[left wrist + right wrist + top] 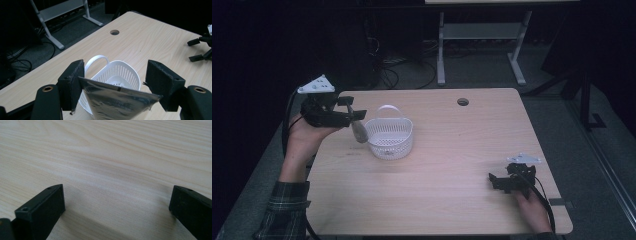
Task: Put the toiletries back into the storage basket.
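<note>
Silver pouch [120, 102] clamped between left claw [120, 87] pads, above basket [125, 72].

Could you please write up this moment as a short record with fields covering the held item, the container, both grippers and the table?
held item: silver foil pouch, pinched by its edges, hanging beside the basket's near rim
container: white perforated plastic basket with a loop handle, upright, looks empty
left hand-held gripper: raised, shut on the pouch
right hand-held gripper: jaws open, nothing between them, low over the table
surface: light wooden table with a round cable hole
</note>
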Demonstrator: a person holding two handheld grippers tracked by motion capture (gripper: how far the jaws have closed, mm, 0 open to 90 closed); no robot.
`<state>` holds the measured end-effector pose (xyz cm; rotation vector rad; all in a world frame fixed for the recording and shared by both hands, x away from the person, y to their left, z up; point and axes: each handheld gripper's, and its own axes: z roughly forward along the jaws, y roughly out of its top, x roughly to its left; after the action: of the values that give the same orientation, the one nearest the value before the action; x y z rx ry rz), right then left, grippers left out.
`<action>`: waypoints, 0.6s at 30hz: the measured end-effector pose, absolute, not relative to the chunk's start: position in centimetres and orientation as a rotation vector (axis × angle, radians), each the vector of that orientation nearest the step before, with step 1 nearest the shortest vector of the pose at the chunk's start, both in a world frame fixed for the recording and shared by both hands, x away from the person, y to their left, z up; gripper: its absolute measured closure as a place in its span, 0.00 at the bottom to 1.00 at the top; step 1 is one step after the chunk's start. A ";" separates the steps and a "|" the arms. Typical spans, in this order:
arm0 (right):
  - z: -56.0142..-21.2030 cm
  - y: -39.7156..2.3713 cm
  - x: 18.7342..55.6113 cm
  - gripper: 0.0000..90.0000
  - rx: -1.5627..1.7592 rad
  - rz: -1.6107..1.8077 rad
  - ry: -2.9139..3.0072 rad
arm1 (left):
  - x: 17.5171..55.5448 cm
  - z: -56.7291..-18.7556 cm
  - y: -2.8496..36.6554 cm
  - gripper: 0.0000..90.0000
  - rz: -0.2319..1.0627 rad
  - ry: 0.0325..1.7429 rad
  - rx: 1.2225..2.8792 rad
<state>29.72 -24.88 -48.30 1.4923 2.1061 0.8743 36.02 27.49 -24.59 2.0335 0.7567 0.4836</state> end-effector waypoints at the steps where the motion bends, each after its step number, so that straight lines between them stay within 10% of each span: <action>1: -48.3 -24.9 29.7 0.00 1.492 0.874 2.106 | 36.1 -24.6 27.4 0.35 0.484 0.754 2.036; 18: -48.3 -24.9 29.7 0.00 1.492 0.874 2.106 | 37.4 -25.1 26.2 0.35 0.476 0.743 2.010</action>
<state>29.72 -24.88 -48.30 1.4924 2.1059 0.8743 37.44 26.20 -25.09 2.0096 0.7432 0.4762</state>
